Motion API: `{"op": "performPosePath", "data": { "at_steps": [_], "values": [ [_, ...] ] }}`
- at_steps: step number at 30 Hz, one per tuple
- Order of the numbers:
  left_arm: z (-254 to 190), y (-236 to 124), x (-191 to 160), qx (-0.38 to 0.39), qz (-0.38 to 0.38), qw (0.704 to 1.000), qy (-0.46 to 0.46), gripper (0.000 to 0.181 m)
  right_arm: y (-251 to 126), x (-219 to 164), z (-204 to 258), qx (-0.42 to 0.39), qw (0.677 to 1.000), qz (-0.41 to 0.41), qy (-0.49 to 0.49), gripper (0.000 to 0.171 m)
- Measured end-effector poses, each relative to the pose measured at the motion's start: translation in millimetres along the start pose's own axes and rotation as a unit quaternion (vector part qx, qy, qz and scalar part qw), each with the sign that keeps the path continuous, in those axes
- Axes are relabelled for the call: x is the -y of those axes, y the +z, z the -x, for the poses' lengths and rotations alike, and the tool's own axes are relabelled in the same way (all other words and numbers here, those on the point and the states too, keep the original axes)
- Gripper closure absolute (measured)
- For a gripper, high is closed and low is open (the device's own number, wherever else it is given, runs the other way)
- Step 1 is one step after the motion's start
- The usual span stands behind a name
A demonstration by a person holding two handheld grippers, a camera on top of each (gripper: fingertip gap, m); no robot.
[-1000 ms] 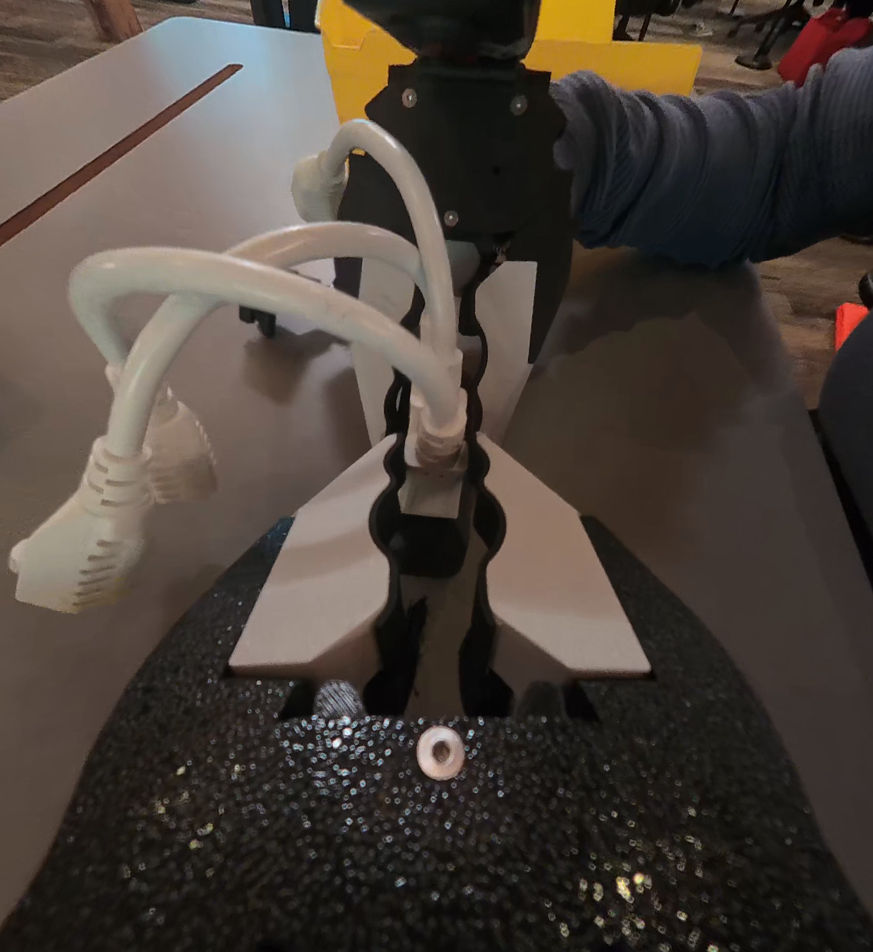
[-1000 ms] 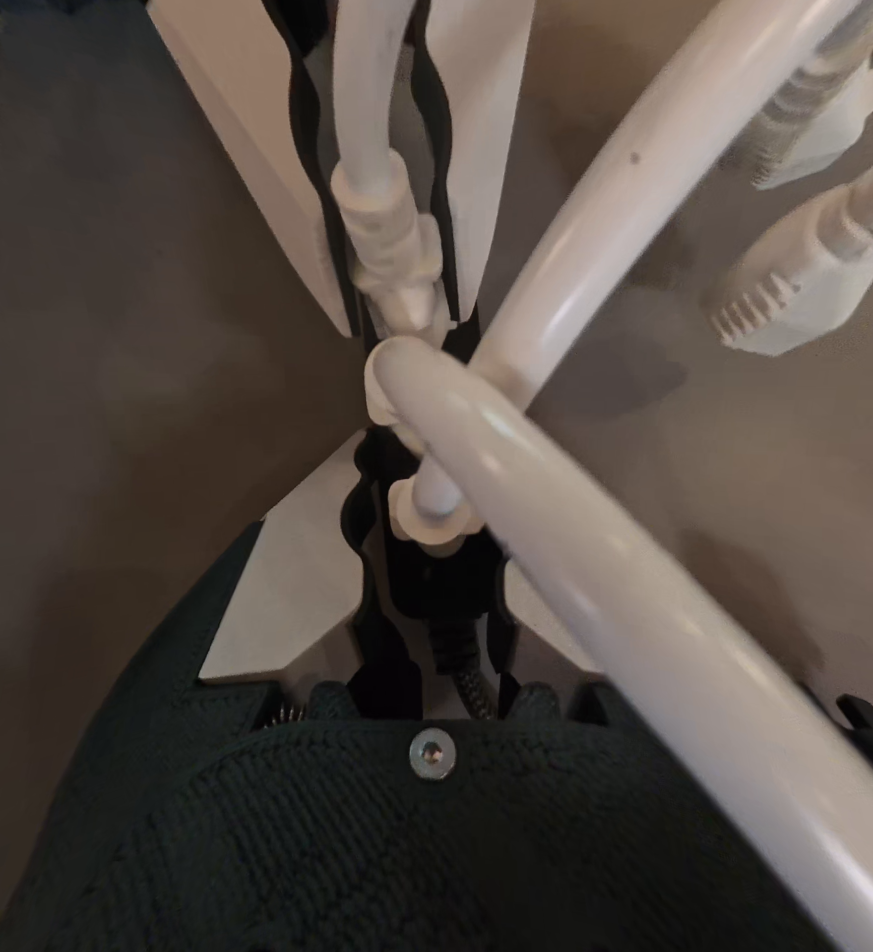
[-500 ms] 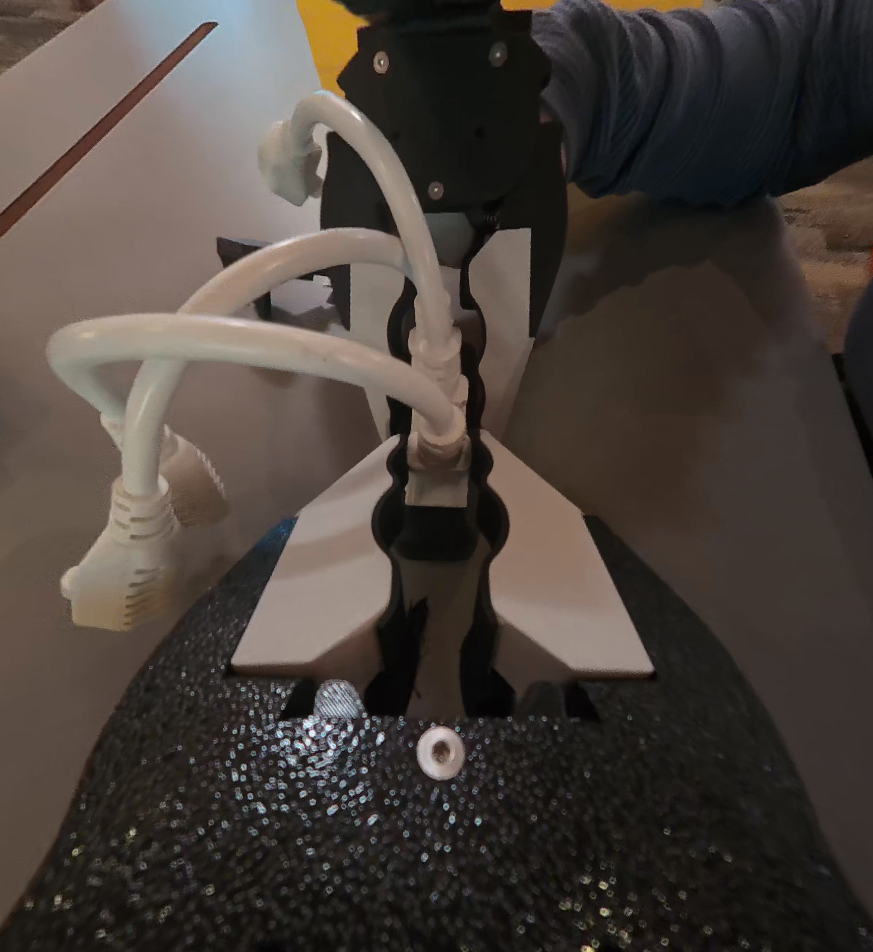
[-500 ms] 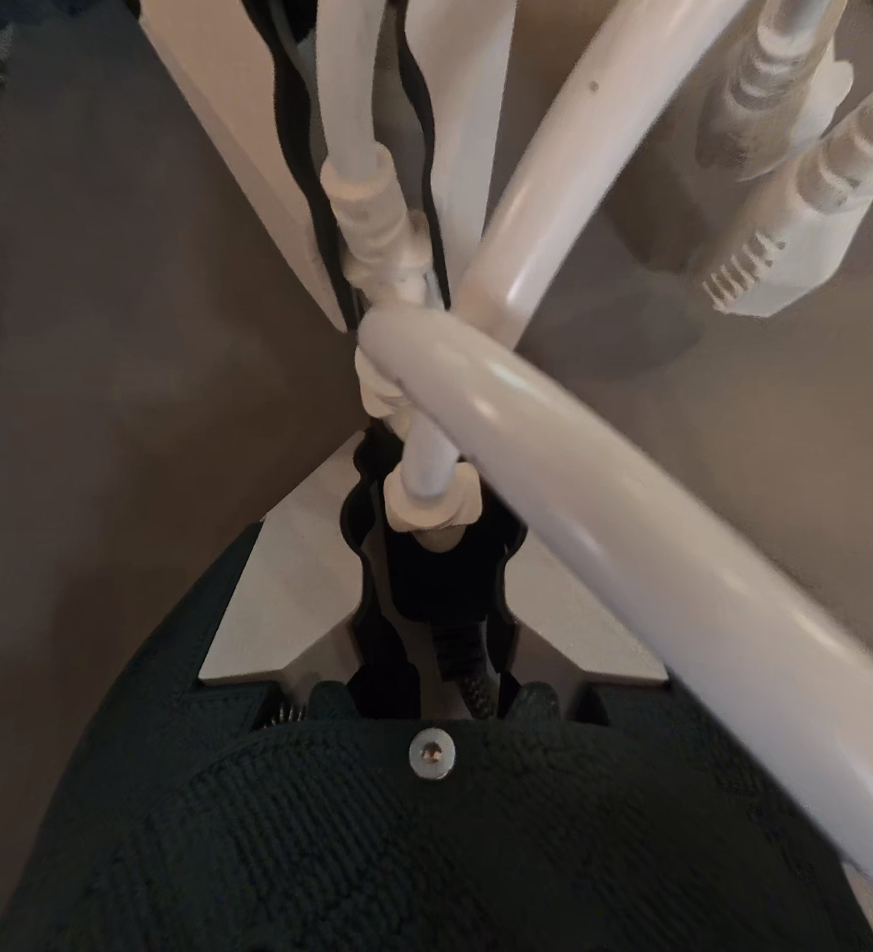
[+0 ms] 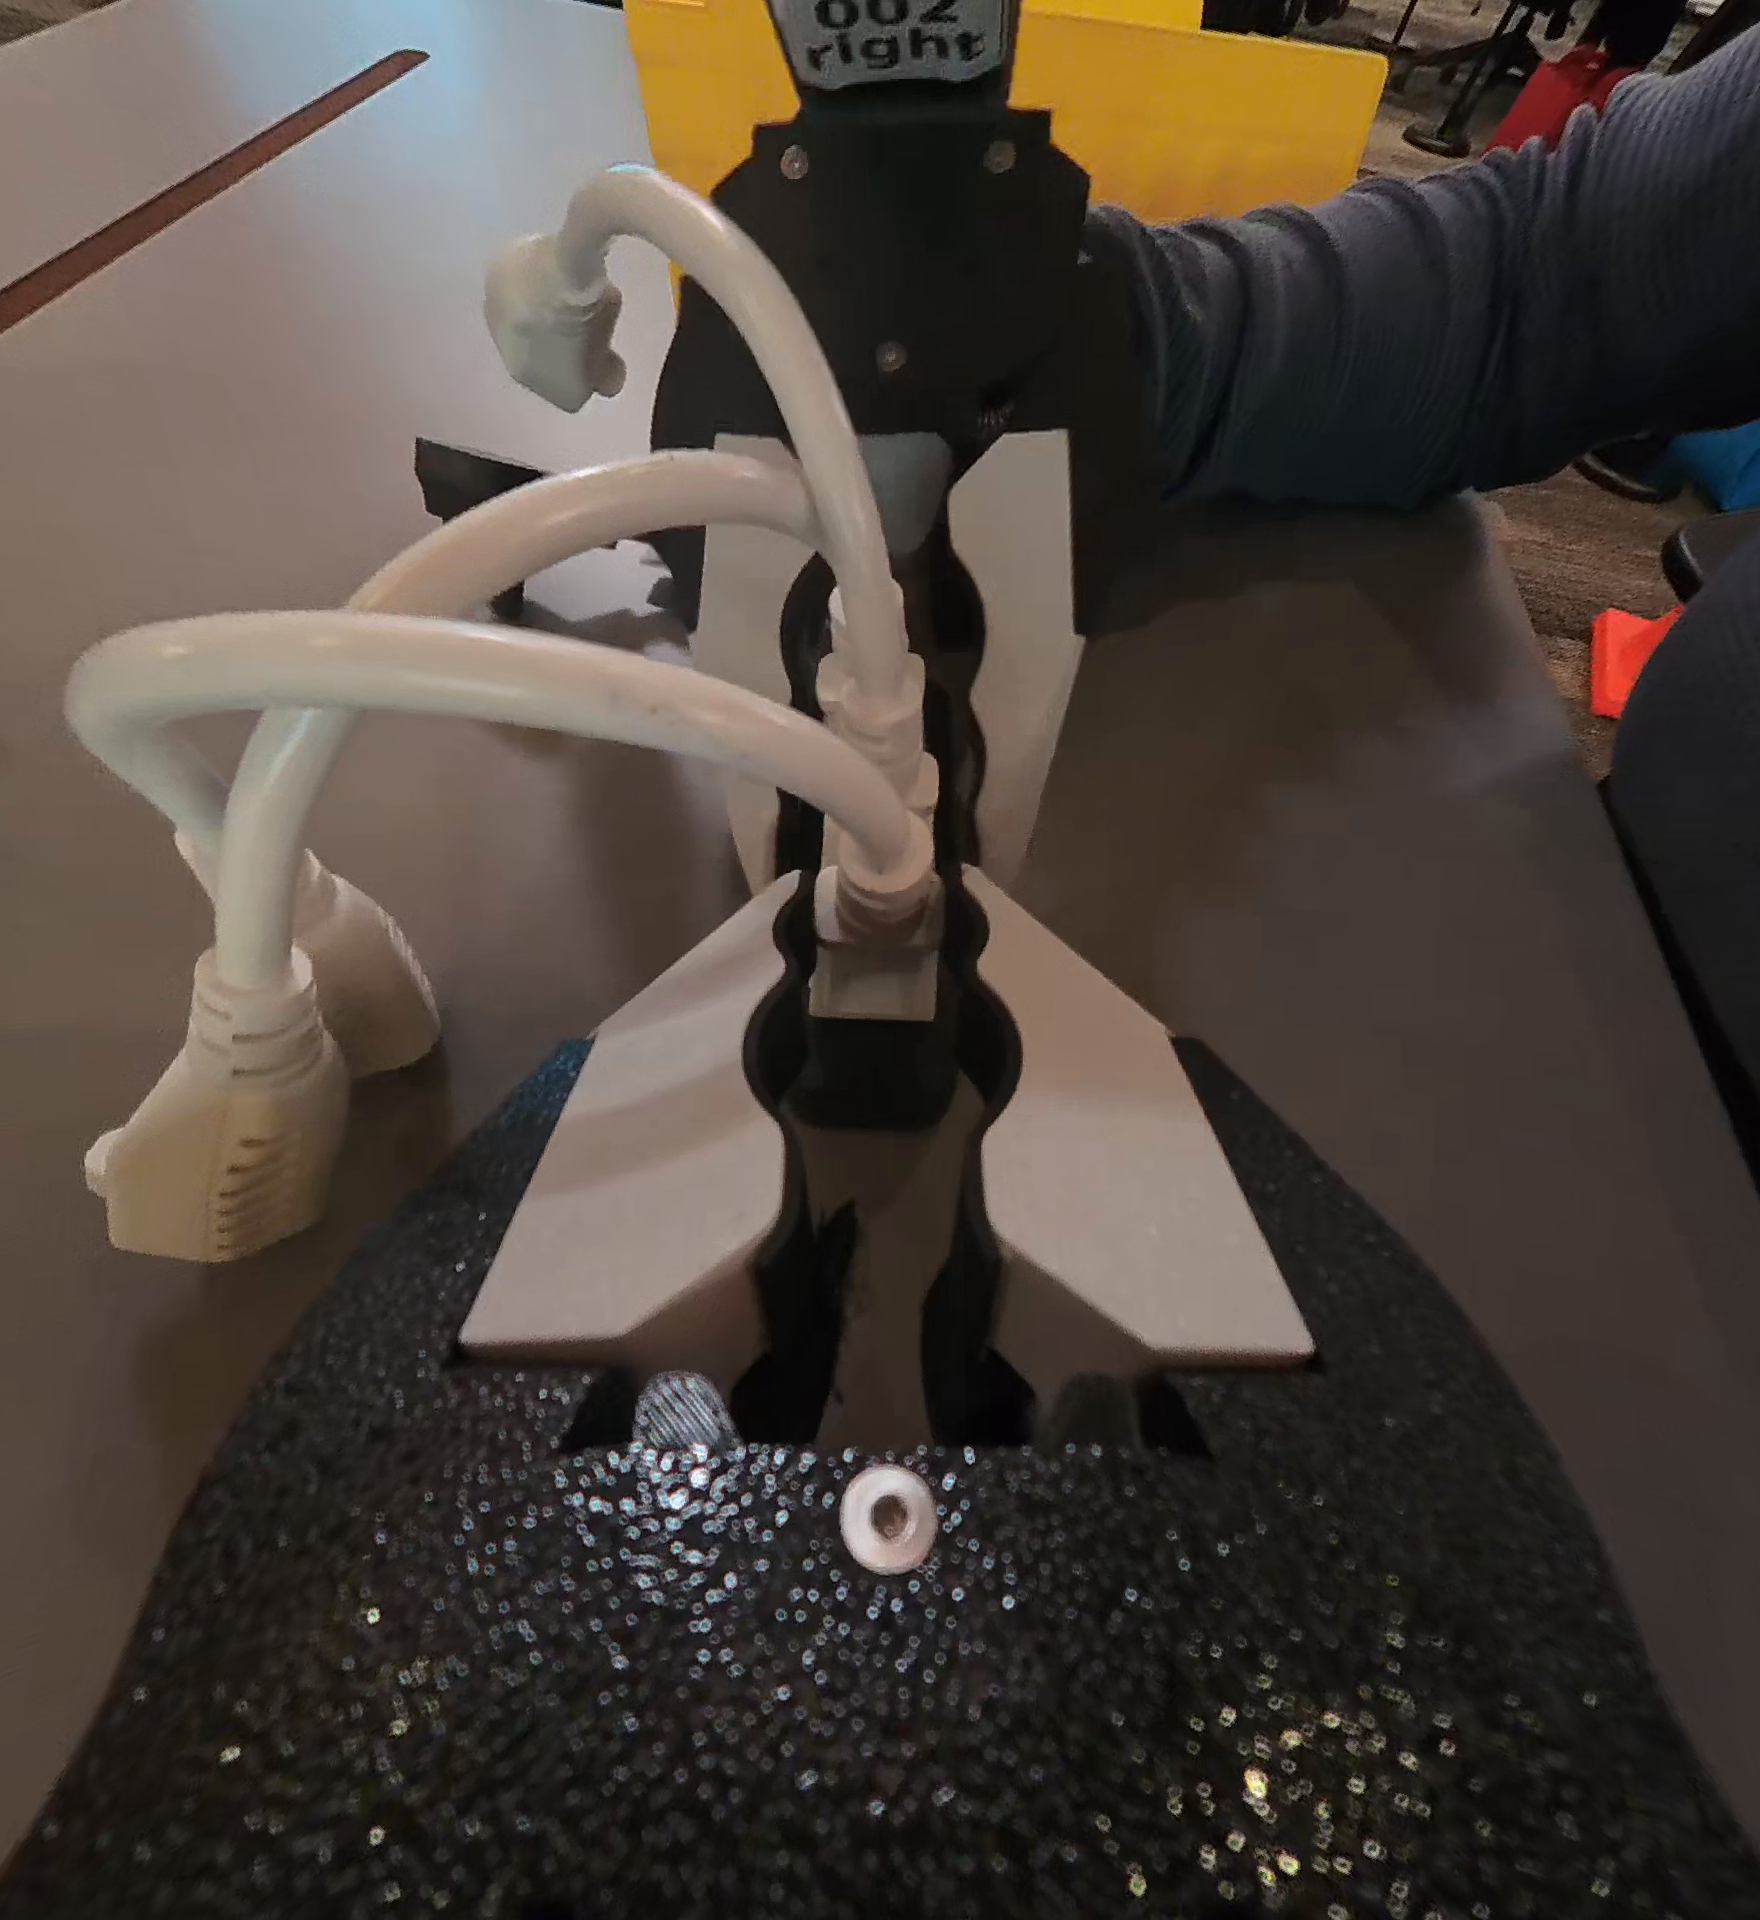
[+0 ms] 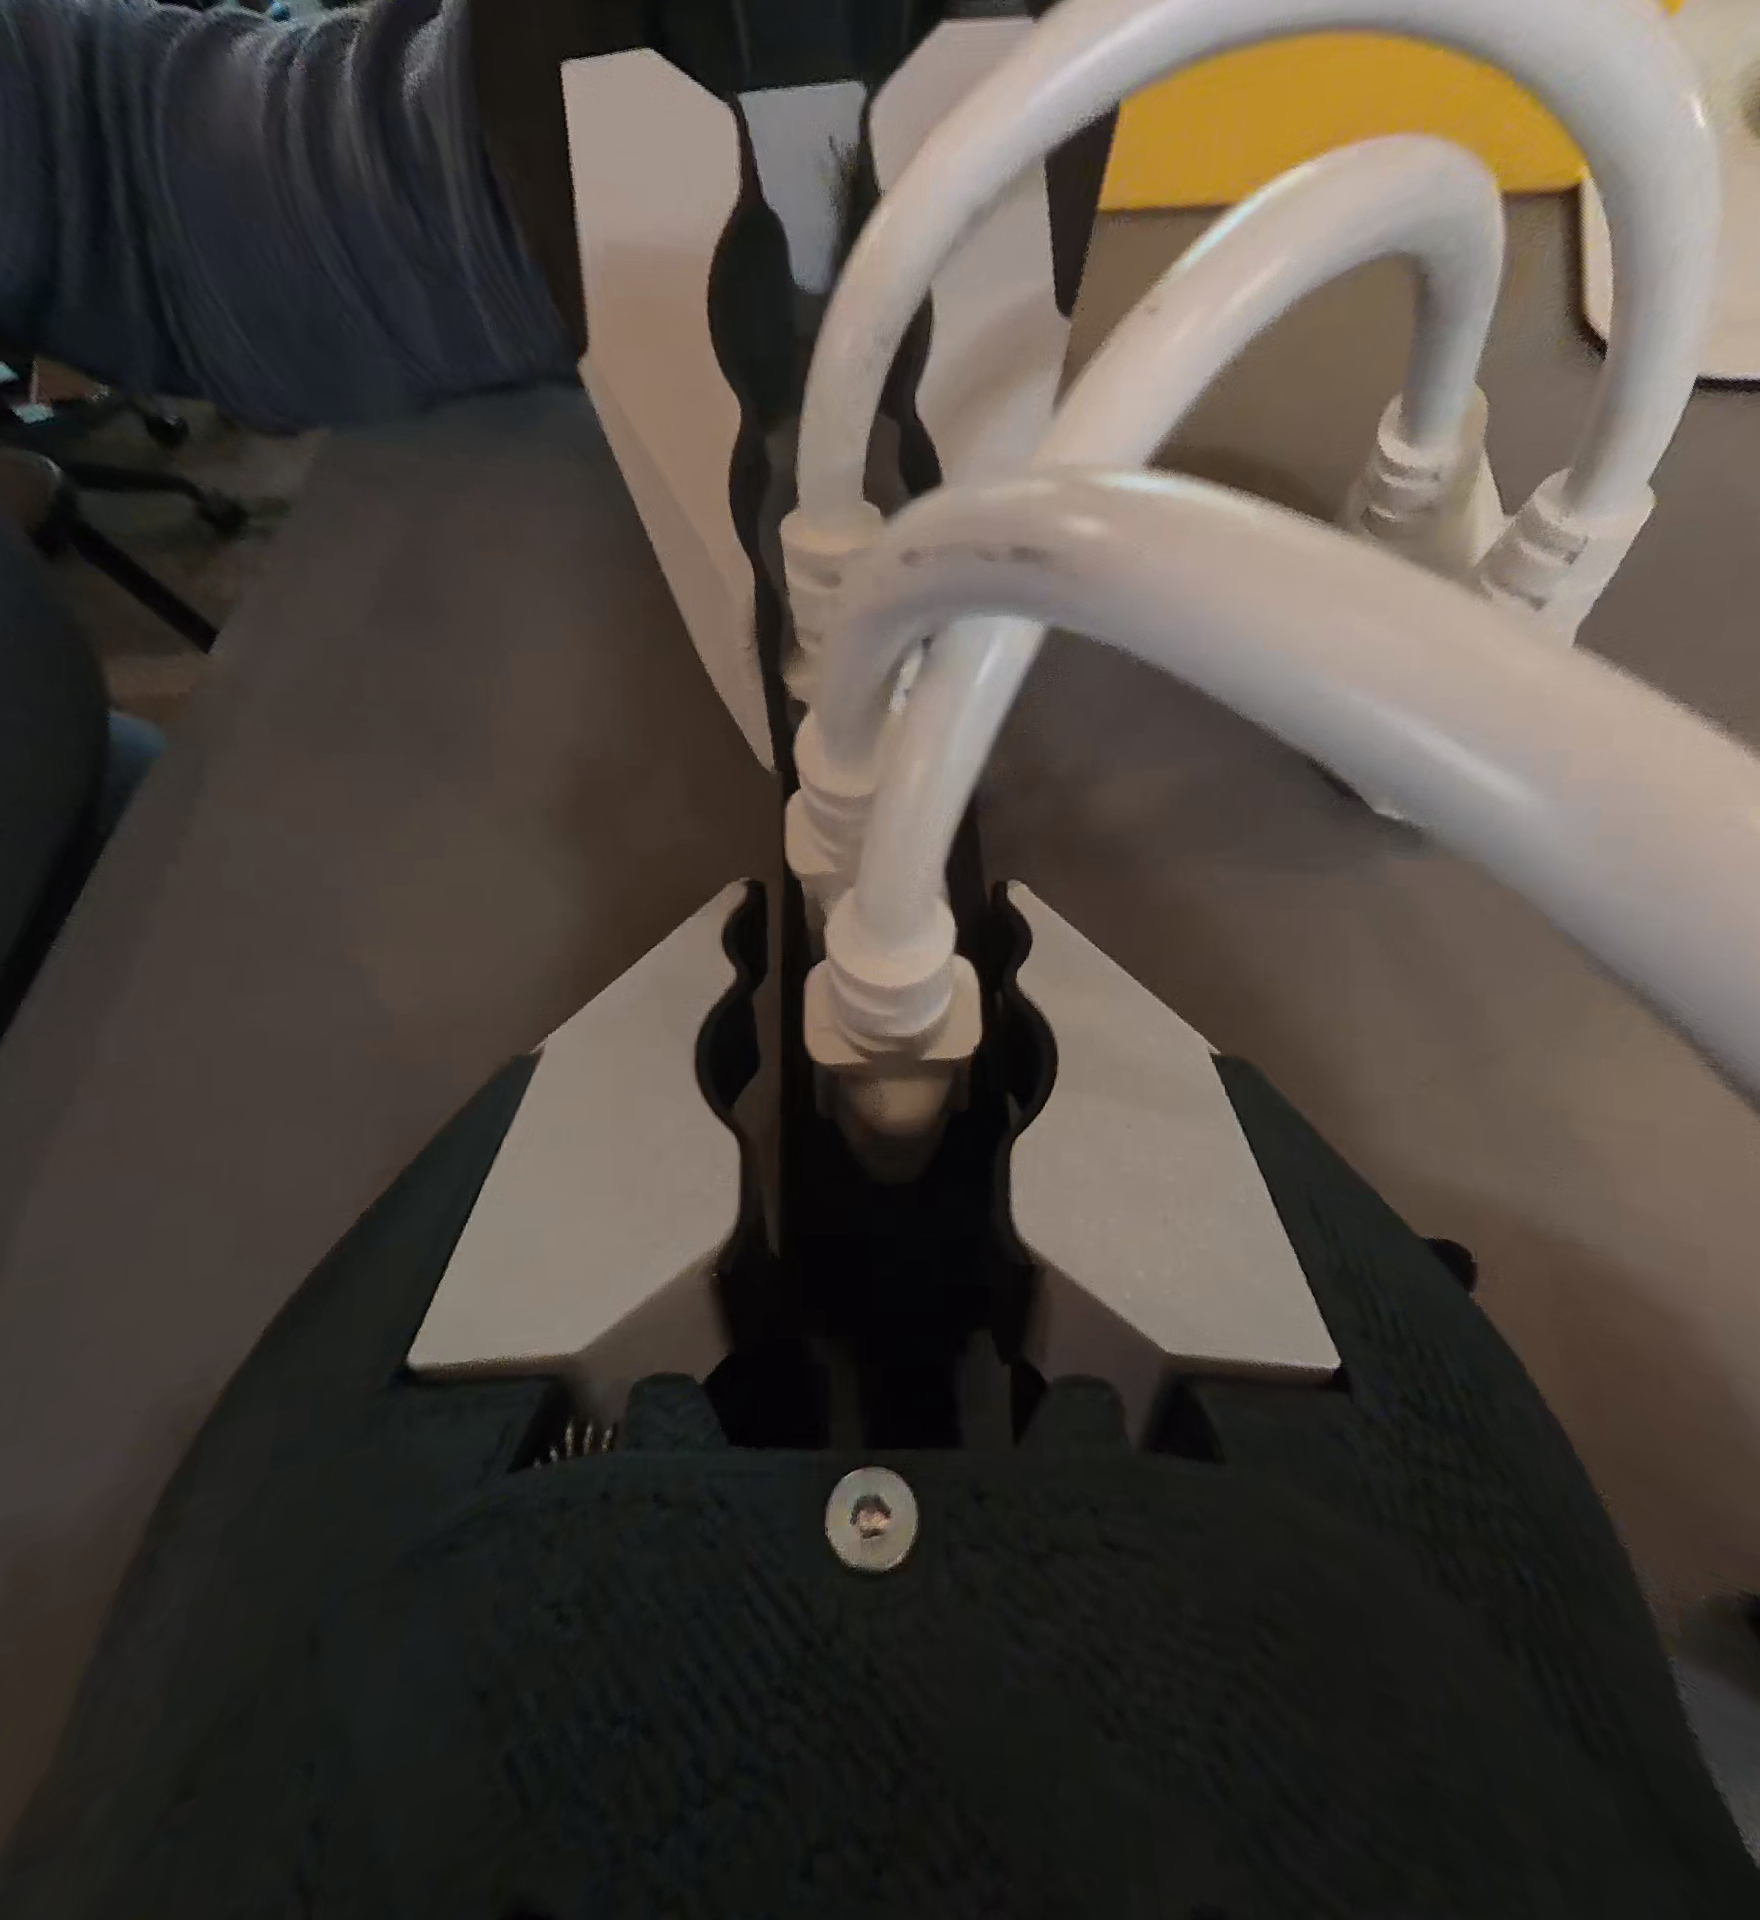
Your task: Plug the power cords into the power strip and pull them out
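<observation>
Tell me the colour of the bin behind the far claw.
Yellow. The bin shows best in the left wrist view, behind the right claw.

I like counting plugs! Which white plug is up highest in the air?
The small white plug beside the black right gripper. It hangs high, while the other two loose plugs dangle low near the table.

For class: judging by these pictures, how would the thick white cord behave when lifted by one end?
The white cord probably feels springy-stiff: it holds a raised arch unsupported. Its free plug hangs low, so that end likely swings and drags. The left gripper clamps its near end.
</observation>
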State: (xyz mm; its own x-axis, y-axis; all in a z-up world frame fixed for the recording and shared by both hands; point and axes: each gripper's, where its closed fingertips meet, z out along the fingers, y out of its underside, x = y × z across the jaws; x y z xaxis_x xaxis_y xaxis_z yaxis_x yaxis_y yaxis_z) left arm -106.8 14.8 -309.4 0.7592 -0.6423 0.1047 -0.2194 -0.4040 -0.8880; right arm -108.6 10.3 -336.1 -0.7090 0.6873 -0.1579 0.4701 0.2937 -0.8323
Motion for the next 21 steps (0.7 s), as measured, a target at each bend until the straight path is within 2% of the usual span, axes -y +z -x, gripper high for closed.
{"op": "performPosePath", "data": {
  "at_steps": [11,21],
  "values": [
    [0.0,-0.6,-0.6,-0.003,-0.002,1.0,0.001,0.158,-6.5,9.9,-0.7,0.006,0.998,-0.053,0.014,0.139],
    [-2.4,1.0,-1.1,0.006,0.014,1.0,0.015,0.159,-0.7,3.7,0.9,-0.044,0.998,-0.01,-0.052,0.145]
  ]
}}
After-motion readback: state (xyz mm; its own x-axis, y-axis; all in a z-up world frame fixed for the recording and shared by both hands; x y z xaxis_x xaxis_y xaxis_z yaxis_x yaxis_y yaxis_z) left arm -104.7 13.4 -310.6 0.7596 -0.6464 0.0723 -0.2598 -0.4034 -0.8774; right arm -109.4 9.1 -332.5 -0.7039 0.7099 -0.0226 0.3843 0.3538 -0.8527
